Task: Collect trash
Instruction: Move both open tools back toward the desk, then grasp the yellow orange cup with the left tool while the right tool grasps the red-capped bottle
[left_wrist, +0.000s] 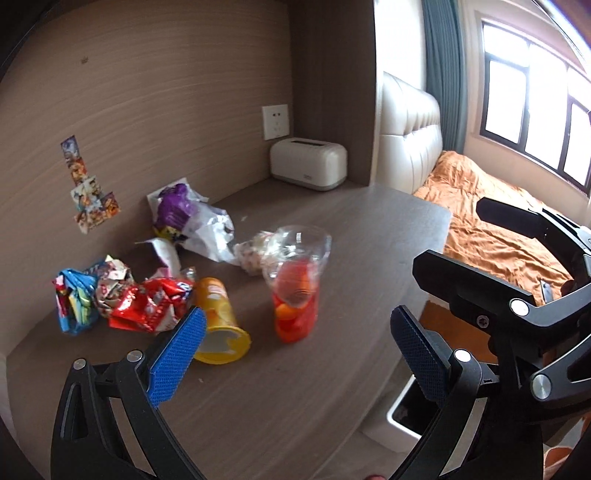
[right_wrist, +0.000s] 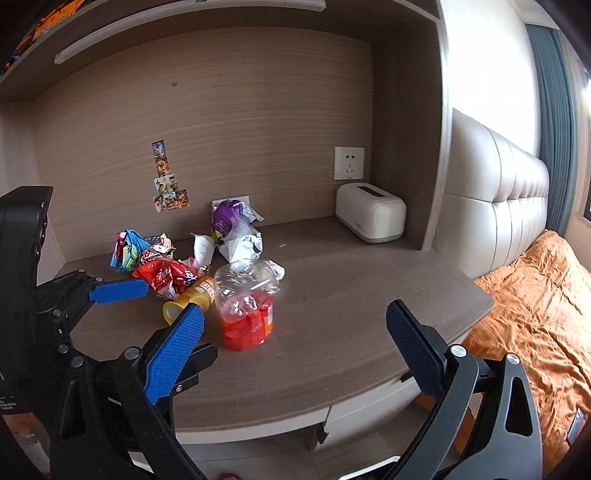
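Trash lies on the wooden desk (left_wrist: 303, 387): a crushed clear plastic bottle with an orange label (left_wrist: 297, 291) (right_wrist: 246, 306), a yellow chip can on its side (left_wrist: 219, 321) (right_wrist: 192, 295), a red wrapper (left_wrist: 147, 306) (right_wrist: 166, 277), a blue wrapper (left_wrist: 74, 299) (right_wrist: 127, 247), and a purple and white bag (left_wrist: 192, 218) (right_wrist: 236, 229). My left gripper (left_wrist: 295, 354) is open and empty above the desk's front, near the can and bottle. My right gripper (right_wrist: 295, 343) is open and empty, just in front of the bottle.
A cream toaster (left_wrist: 308, 162) (right_wrist: 371, 218) stands at the back right under a wall socket (right_wrist: 349, 162). A white bin (left_wrist: 410, 413) sits on the floor by the desk's right edge. A bed with an orange cover (right_wrist: 535, 306) lies to the right.
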